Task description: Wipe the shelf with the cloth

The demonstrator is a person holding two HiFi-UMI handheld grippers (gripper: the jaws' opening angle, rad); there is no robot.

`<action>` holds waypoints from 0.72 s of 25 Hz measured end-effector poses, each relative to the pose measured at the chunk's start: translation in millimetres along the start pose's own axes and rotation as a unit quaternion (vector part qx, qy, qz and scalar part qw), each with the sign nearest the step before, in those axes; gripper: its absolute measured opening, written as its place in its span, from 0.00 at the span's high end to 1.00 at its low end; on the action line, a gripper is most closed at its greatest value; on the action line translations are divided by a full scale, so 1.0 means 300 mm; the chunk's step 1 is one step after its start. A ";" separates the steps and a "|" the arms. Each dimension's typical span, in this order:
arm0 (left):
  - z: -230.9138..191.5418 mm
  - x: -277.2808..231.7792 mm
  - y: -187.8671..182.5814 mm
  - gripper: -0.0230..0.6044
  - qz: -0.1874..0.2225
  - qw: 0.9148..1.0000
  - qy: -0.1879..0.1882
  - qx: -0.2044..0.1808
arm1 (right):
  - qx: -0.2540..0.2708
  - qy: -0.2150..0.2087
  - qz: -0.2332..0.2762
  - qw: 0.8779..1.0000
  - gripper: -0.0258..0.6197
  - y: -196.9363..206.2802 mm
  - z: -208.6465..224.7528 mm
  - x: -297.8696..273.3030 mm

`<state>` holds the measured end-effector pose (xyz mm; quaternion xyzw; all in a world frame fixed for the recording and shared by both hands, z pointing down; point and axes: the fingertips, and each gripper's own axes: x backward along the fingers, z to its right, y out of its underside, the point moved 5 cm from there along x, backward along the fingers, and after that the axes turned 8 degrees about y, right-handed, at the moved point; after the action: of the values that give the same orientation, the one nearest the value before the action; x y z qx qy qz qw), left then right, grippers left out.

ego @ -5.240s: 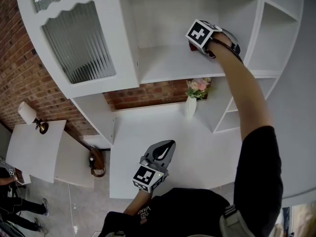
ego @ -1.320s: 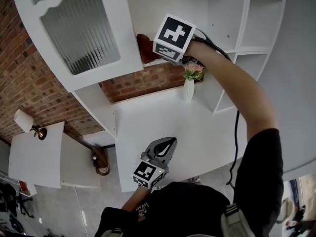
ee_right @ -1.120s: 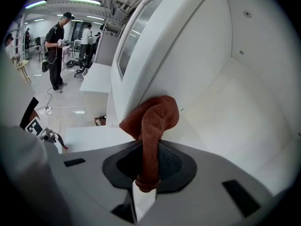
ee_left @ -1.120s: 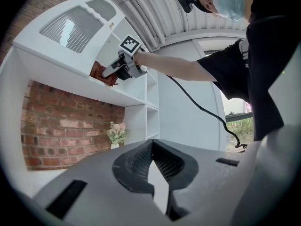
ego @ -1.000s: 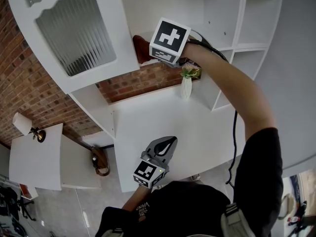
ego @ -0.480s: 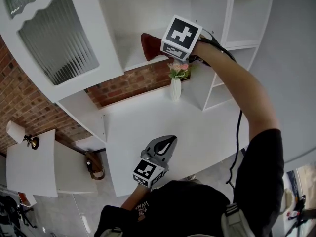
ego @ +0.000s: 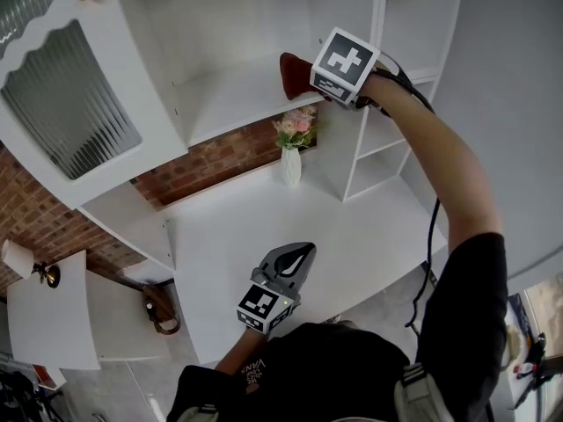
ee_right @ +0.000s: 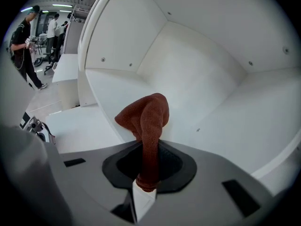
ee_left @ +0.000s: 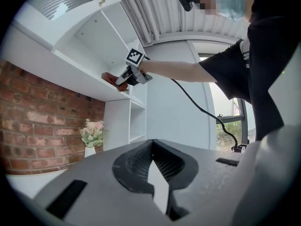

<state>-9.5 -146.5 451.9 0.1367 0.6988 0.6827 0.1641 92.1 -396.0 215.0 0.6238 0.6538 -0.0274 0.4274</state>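
A: What is the right gripper (ego: 310, 76) doing?

B: Its jaws are pinched on the rust-brown cloth (ego: 291, 73). In the right gripper view (ee_right: 147, 175) a narrow neck of the cloth (ee_right: 146, 121) rises from between the jaws and bunches into a rounded wad just ahead of the tips.

A: And where is that wad against the shelf (ego: 224, 95)?

B: Straight ahead of the jaws lies the white shelf compartment. In the head view the wad sits at the front edge of the shelf board, near its right end. Whether it presses on the board, I cannot tell.

A: What is under that gripper?

B: Well below it stands a white vase (ego: 291, 167) with pink flowers (ego: 296, 128), on a white counter (ego: 352, 236) against a brick wall (ego: 215, 158).

A: The left gripper (ego: 300, 255)?

B: Low, close to the person's body, over the counter's near edge, well apart from the right one. Its jaws (ee_left: 153, 150) are pressed together with nothing between them, and the vase (ee_left: 90, 150) stands ahead and to its left.
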 end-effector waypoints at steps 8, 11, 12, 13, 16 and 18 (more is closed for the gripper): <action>-0.007 -0.077 -0.009 0.95 0.002 1.000 0.022 -0.004 | -0.029 0.030 -0.031 0.999 0.87 0.144 0.116 -0.010; -0.009 -0.090 -0.009 0.95 -0.002 1.000 0.027 -0.004 | -0.036 0.030 -0.027 0.999 0.87 0.159 0.126 -0.011; -0.009 -0.092 -0.008 0.95 -0.004 1.000 0.028 -0.004 | -0.036 0.030 -0.026 0.999 0.87 0.160 0.126 -0.011; -0.009 -0.094 -0.007 0.95 -0.005 1.000 0.029 -0.004 | -0.034 0.031 -0.024 0.999 0.87 0.161 0.124 -0.011; -0.011 -0.096 -0.014 0.95 -0.004 1.000 0.028 -0.006 | -0.026 0.037 -0.013 0.999 0.87 0.154 0.121 -0.006; -0.015 -0.094 -0.017 0.95 -0.004 1.000 0.026 -0.008 | -0.024 0.041 0.000 0.999 0.87 0.148 0.119 0.001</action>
<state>14.4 -162.3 448.0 0.1148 0.6978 0.6910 0.1498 148.1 -406.5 214.3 0.6140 0.6709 0.0141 0.4155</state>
